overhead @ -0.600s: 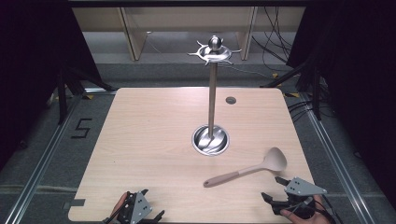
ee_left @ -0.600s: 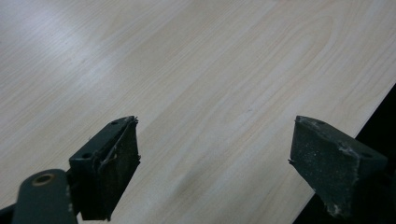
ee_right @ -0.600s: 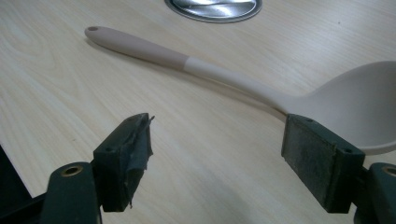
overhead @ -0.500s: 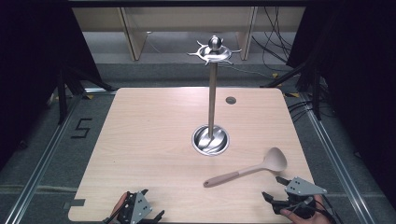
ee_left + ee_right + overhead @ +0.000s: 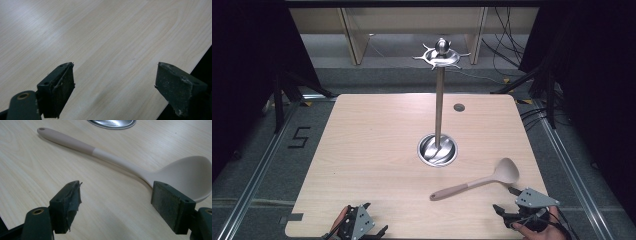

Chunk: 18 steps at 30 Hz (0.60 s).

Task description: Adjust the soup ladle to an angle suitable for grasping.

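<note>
beige ladle (image 5: 477, 181) lies flat on the worktop (image 5: 372, 150), at its near right, just in front of the steel stand (image 5: 438, 148). its long axis runs from the handle end at centre to the bowl at right. the right tool (image 5: 116, 203), jaws spread and empty, sits just short of it, bowl beside one jaw. the left tool (image 5: 115, 86), also spread and empty, hangs well apart at the near left edge, so the right hand looks better placed.

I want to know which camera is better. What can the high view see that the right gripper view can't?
High view alone: the tall metal stand's hook-ringed top, the left gripper and the floor around the table. Right gripper view alone: its open fingers close up, with worn pads. Both: the beige ladle lying flat, the stand's round base and the wood tabletop.
</note>
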Motion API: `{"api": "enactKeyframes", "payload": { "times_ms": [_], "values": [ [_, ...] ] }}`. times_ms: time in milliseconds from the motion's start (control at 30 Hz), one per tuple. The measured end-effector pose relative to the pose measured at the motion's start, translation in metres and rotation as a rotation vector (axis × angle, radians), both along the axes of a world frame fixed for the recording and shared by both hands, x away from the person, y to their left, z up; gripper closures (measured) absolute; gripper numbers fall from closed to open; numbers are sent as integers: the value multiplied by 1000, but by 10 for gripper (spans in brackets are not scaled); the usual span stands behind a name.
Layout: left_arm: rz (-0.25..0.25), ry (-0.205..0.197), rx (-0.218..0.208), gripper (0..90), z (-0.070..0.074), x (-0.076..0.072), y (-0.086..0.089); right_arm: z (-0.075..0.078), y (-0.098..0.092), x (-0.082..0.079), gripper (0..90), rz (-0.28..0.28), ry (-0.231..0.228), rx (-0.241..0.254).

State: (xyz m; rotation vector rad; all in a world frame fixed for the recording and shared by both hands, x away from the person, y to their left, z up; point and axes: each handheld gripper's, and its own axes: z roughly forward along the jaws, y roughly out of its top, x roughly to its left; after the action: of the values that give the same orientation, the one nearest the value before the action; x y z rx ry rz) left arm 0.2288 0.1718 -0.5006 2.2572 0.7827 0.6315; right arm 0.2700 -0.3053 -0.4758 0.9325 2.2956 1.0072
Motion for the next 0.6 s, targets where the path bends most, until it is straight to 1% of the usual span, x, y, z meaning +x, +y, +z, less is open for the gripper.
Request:
{"api": "enactKeyframes", "payload": {
  "times_ms": [33, 67, 100, 233, 267, 333, 367, 400, 433, 500, 533, 567, 600],
  "values": [
    [0, 0, 0, 147, 0, 0, 0, 0, 0, 0, 246, 0, 0, 0],
    [0, 0, 1, 147, 0, 0, 0, 0, 2, 0, 240, 8, 14, -15],
    [0, 0, 1, 147, 0, 0, 0, 1, 3, 1, 241, 23, 4, -31],
    [0, 0, 1, 147, 0, 0, 0, 3, 5, 3, 229, 41, 16, -43],
    [-5, -4, 10, 148, 1, 0, 1, 3, 6, 4, 219, 53, 6, -51],
    [-2, -3, 11, 147, 1, 1, 1, 5, 8, 6, 178, 69, 10, -61],
    [-4, -9, 19, 147, 0, 1, 1, 6, 9, 7, 152, 84, 12, -71],
    [5, -13, 7, 147, -1, 1, 0, 6, 9, 9, 156, 104, 0, -87],
    [4, -15, 16, 148, 0, 1, 0, 8, 10, 11, 159, 114, 3, -97],
    [3, -5, 6, 147, 0, 0, 0, 10, 12, 13, 174, 153, -2, -120],
    [7, -12, 13, 147, 0, 1, 0, 11, 14, 14, 188, 154, 4, -131],
    [6, -12, 10, 147, -1, 1, 0, 12, 16, 16, 193, 177, -3, -152],
    [8, -9, 16, 147, 0, 1, 1, 13, 18, 18, 202, 187, 1, -166]
  ]
}}
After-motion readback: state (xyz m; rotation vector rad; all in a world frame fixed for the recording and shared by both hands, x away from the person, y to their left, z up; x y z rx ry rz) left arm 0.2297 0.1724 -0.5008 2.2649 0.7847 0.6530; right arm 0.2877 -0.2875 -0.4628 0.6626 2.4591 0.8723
